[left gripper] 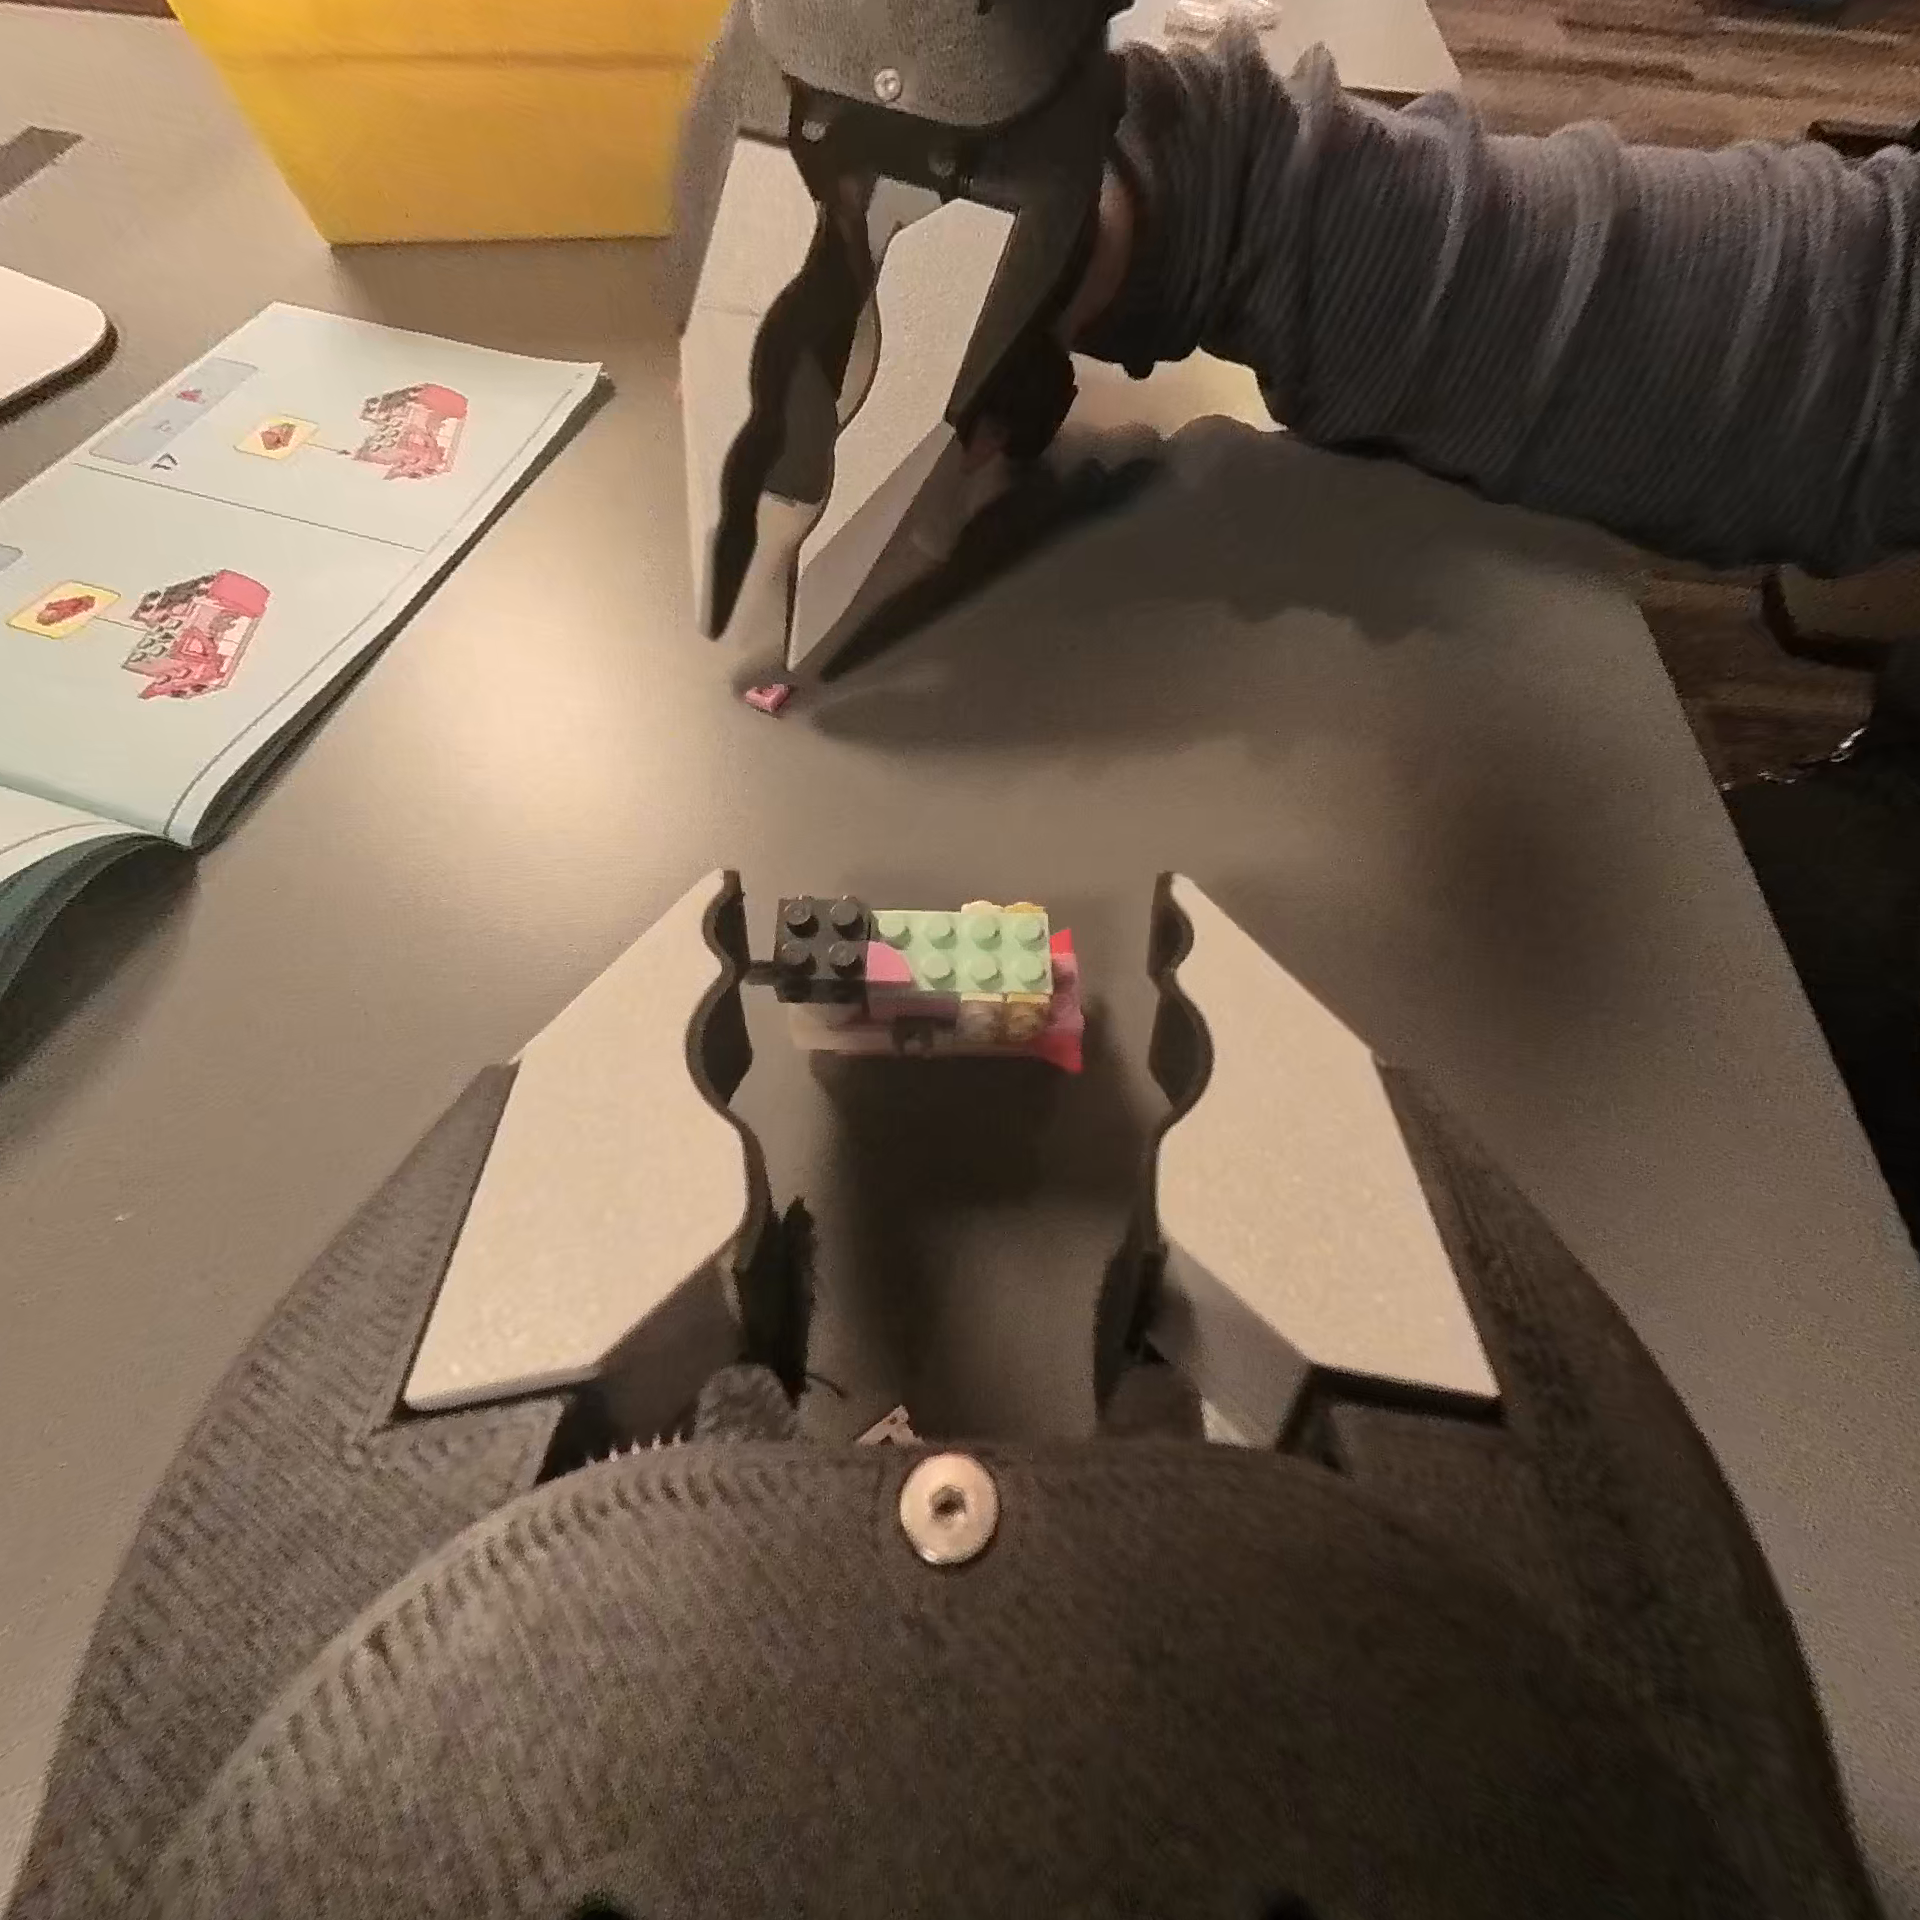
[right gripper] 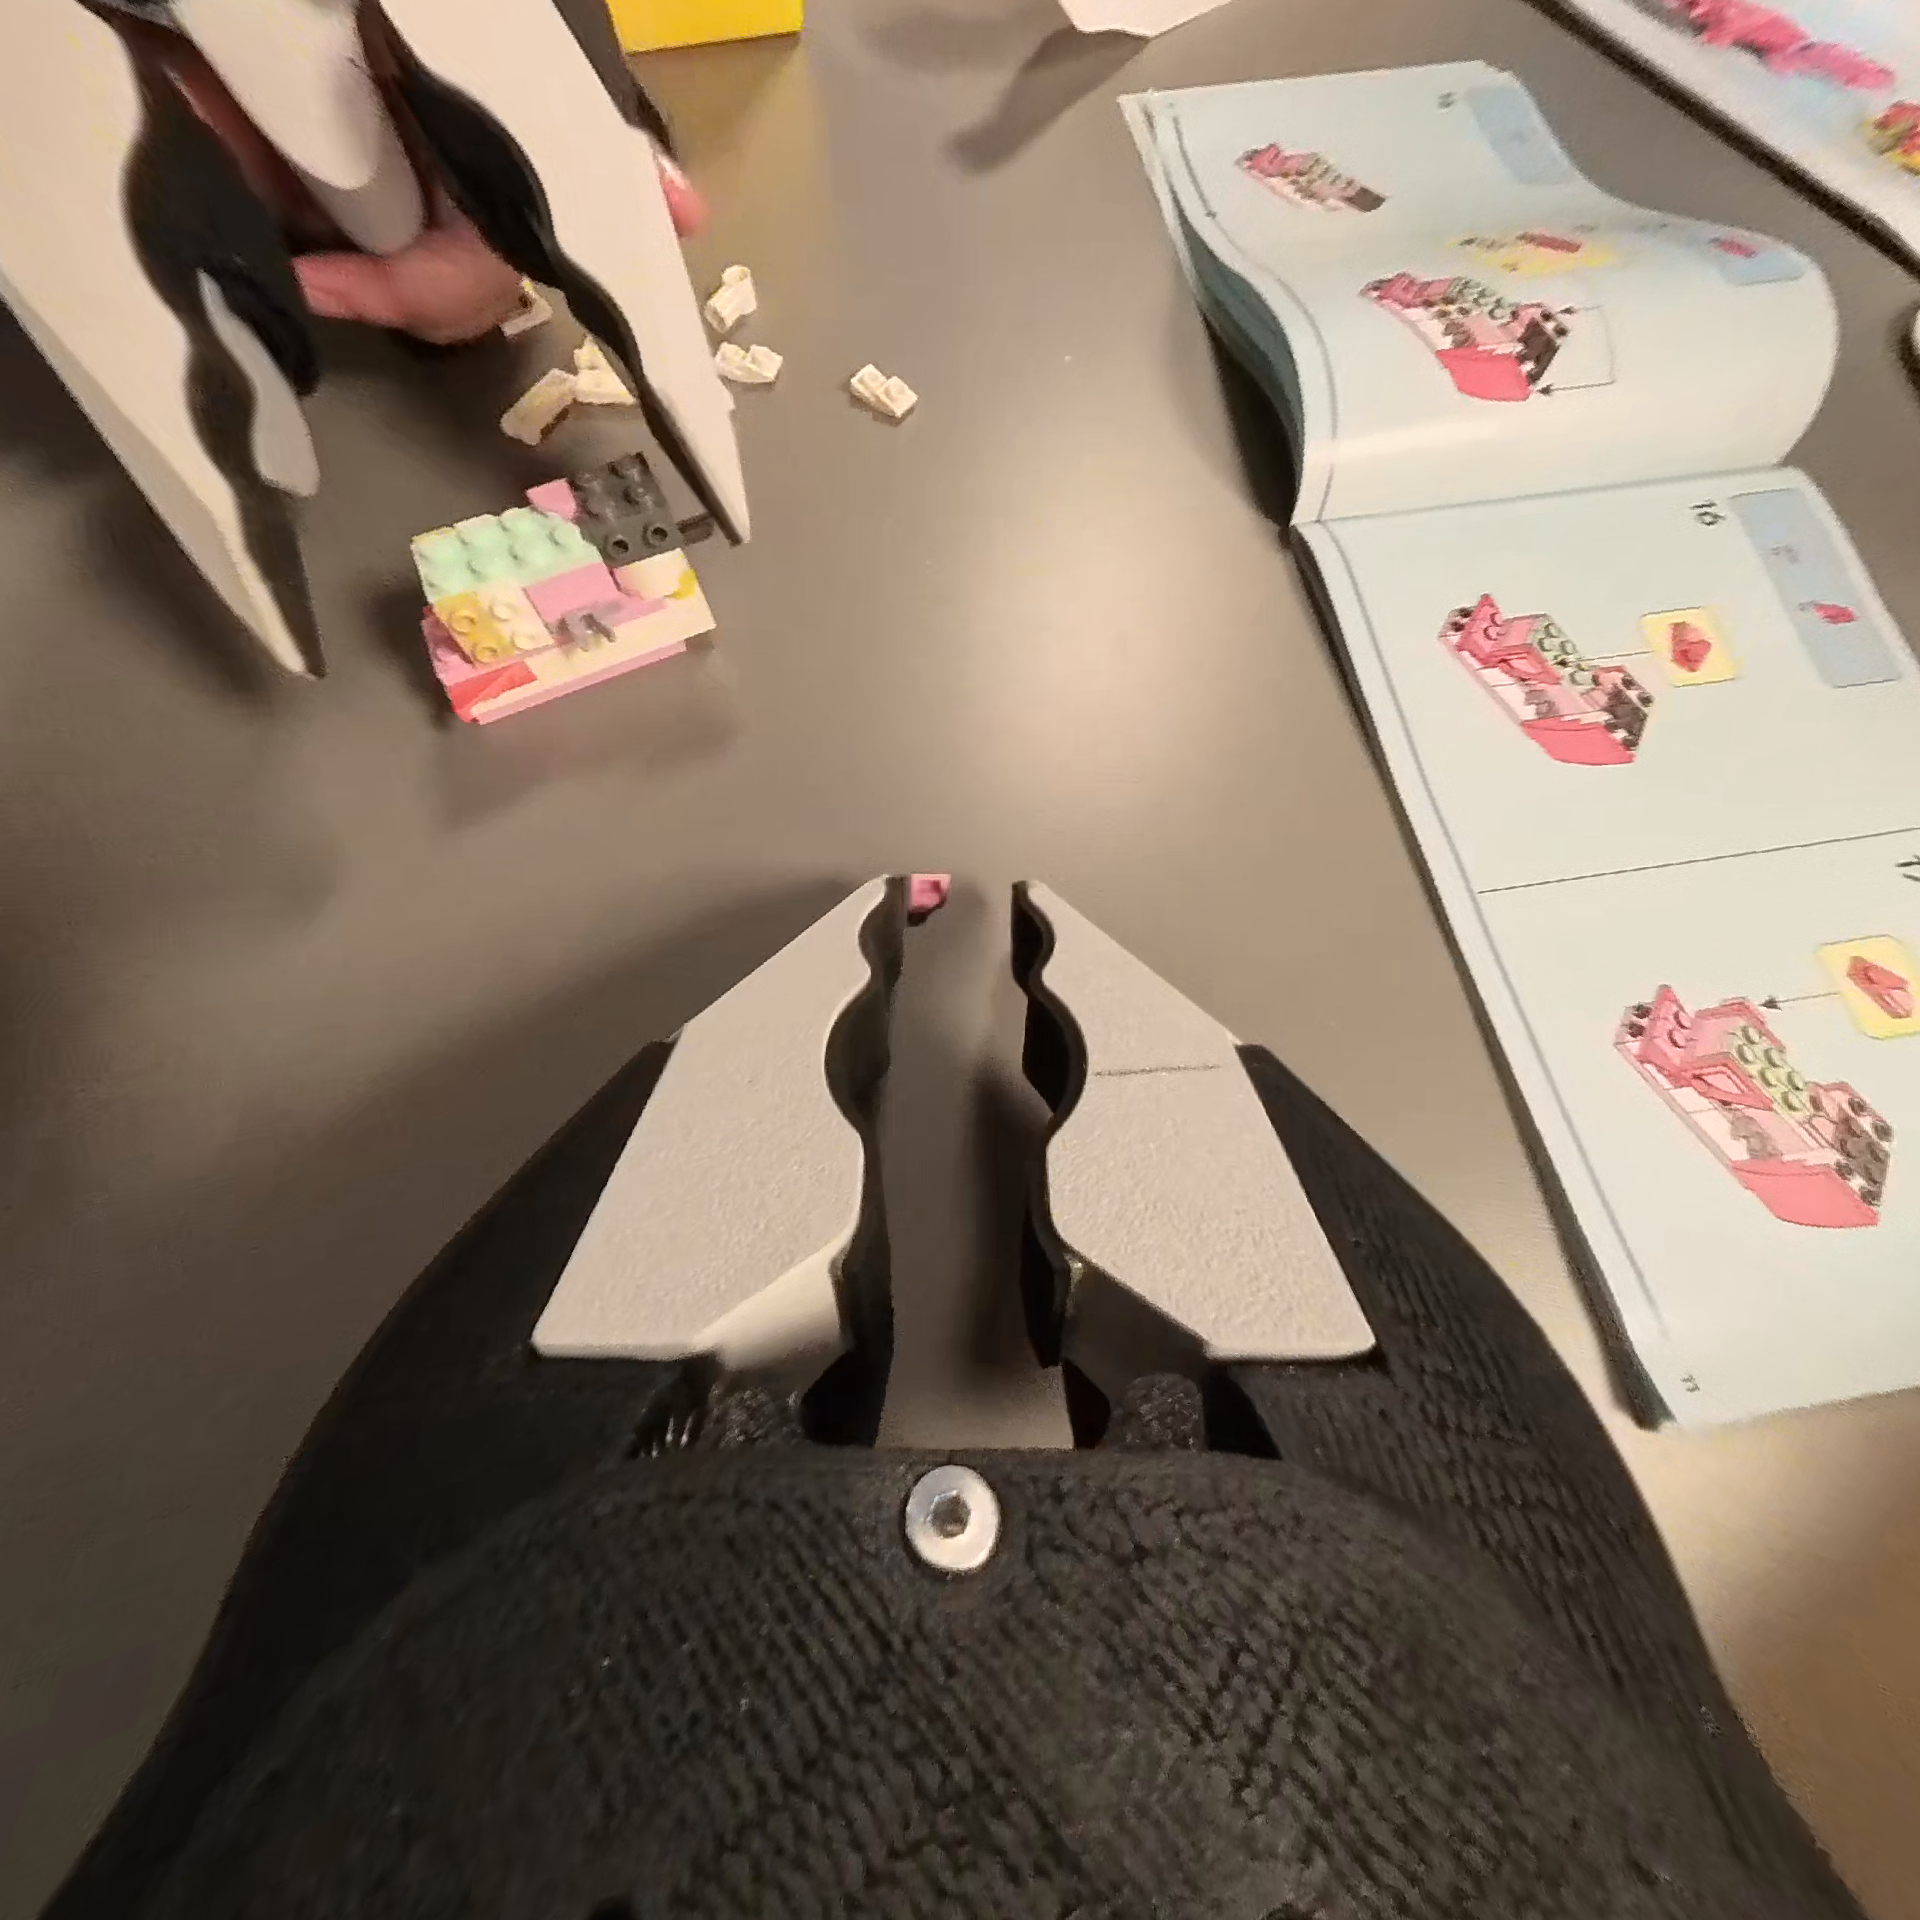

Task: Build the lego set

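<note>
Left claw (left gripper: 945, 935) gapes around a pastel-and-black brick model (left gripper: 930, 987); right claw (right gripper: 951, 899) stands unclenched beside a small pink piece (right gripper: 928, 894).

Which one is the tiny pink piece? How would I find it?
Start at the open booklet on the grey table. Look beside it, at the right gripper: the tiny pink piece lies loose between its tips. It sits alone, apart from the brick model.

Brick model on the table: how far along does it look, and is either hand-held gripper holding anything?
Built so far: the brick model has pink layers, a mint plate and a black plate. The left hand-held gripper straddles it, open, with a gap at the right pad. The right hand-held gripper is open around a small pink piece on the table, not clamped. Loose cream pieces lie unused.
</note>
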